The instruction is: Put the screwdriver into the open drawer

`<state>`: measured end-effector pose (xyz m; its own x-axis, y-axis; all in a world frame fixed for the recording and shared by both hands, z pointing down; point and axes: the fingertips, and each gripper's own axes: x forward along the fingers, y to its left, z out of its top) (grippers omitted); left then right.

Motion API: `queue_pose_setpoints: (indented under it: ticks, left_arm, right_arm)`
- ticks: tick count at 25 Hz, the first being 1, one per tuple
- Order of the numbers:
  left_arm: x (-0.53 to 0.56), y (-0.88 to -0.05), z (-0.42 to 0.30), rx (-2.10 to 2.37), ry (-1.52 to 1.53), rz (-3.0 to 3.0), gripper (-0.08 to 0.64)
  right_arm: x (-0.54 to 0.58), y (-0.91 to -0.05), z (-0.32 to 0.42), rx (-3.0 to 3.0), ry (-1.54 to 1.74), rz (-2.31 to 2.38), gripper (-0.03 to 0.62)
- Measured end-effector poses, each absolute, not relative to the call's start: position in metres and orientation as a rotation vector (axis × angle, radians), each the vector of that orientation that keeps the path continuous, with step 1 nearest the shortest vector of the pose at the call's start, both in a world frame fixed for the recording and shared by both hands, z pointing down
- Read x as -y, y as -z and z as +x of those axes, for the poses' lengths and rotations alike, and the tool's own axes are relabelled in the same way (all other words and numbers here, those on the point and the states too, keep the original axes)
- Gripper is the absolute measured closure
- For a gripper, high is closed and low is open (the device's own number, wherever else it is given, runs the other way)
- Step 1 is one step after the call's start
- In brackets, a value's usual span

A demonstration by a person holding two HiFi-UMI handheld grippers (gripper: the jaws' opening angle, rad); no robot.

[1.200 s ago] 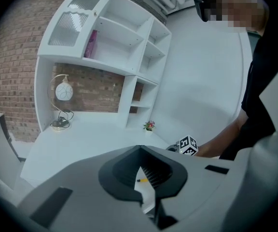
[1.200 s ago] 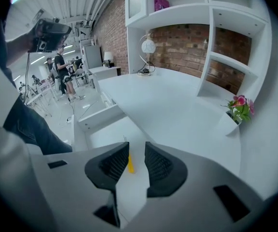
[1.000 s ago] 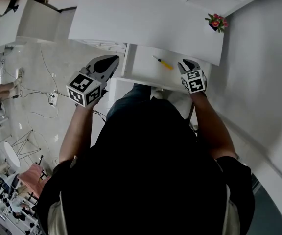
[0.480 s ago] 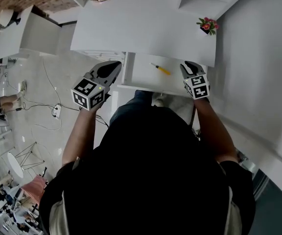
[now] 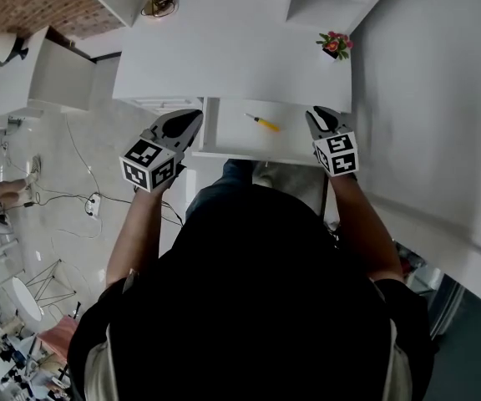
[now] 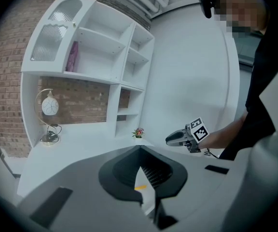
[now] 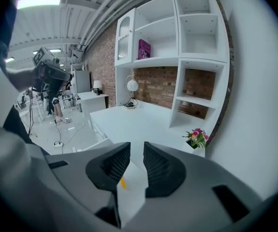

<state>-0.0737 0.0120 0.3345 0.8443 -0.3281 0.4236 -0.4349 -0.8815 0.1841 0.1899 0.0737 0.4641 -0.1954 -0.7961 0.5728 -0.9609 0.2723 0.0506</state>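
A screwdriver [image 5: 265, 123] with a yellow handle lies inside the open white drawer [image 5: 224, 136] under the desk top [image 5: 224, 57]. My left gripper [image 5: 184, 123] hovers at the drawer's left edge; its jaws meet at the tips and hold nothing. My right gripper [image 5: 318, 116] sits at the drawer's right end, its jaws a narrow gap apart and empty. In the left gripper view a bit of the yellow screwdriver [image 6: 140, 188] shows below the left gripper [image 6: 140, 151]. In the right gripper view the screwdriver [image 7: 123, 182] shows through the gap of the right gripper [image 7: 137, 149].
A small flower pot [image 5: 334, 44] stands at the desk's back right beside white shelves [image 5: 324, 2]. A globe lamp [image 5: 159, 2] sits at the back left. Cables [image 5: 90, 203] run over the floor on the left. A white wall [image 5: 424, 98] closes the right side.
The head view has drifted, so desk and drawer sit higher and further left. Both grippers keep their places beside the drawer. The screwdriver stays lying in the drawer.
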Motion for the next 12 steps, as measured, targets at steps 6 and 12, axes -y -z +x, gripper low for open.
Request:
queue_pose_setpoints:
  ticks: [6,12]
  left_arm:
    - [-0.021,-0.328,-0.067,0.575,-0.549,2.763,0.545]
    - [-0.032,-0.32,-0.053,0.566,-0.544,2.778,0.545]
  right_arm:
    - [-0.086,-0.44,0.199,2.064,-0.425,1.625,0.5]
    - [-0.102,-0.422,0.21,2.086,-0.429,1.665,0.503]
